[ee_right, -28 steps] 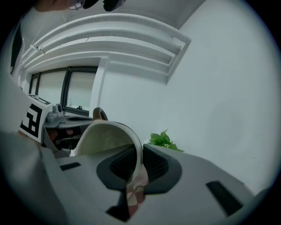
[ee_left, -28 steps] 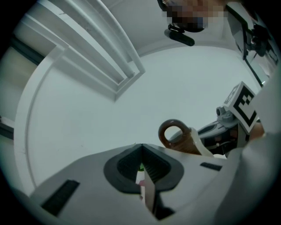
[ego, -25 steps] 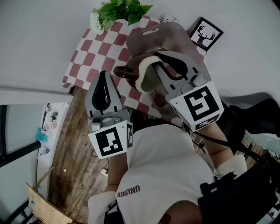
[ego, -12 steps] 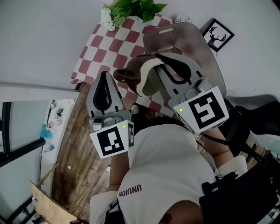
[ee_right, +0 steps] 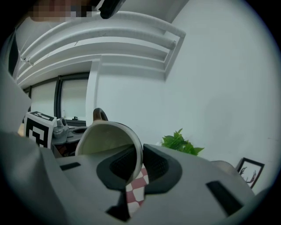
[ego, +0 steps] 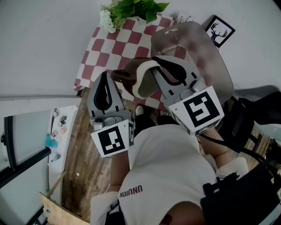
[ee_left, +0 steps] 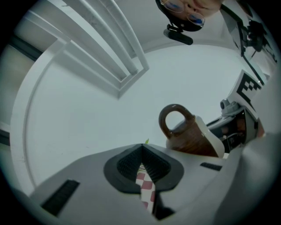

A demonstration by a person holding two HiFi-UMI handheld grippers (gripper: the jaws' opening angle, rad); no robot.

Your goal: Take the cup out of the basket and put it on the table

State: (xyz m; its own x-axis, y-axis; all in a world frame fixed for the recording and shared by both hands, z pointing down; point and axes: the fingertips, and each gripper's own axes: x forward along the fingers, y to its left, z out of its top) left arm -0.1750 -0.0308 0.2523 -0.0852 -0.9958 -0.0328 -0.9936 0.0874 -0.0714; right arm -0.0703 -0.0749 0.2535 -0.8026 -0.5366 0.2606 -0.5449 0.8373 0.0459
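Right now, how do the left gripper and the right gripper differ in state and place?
The left gripper is shut on nothing, jaws together. The right gripper is shut on the cup, pinching its rim. In the head view, the left gripper shows against the edge of the checked cloth, while the right gripper shows against the basket. Shared: the same grey build, and both are shut.

Cup point(ego: 140, 83): pinched stretch of rim hidden between the pads of the right gripper point(ego: 160, 66). Basket point(ego: 202, 48): near side hidden behind that gripper. Plant point(ego: 131, 8), beyond the left gripper point(ego: 104, 79): cut by the head view's top edge.
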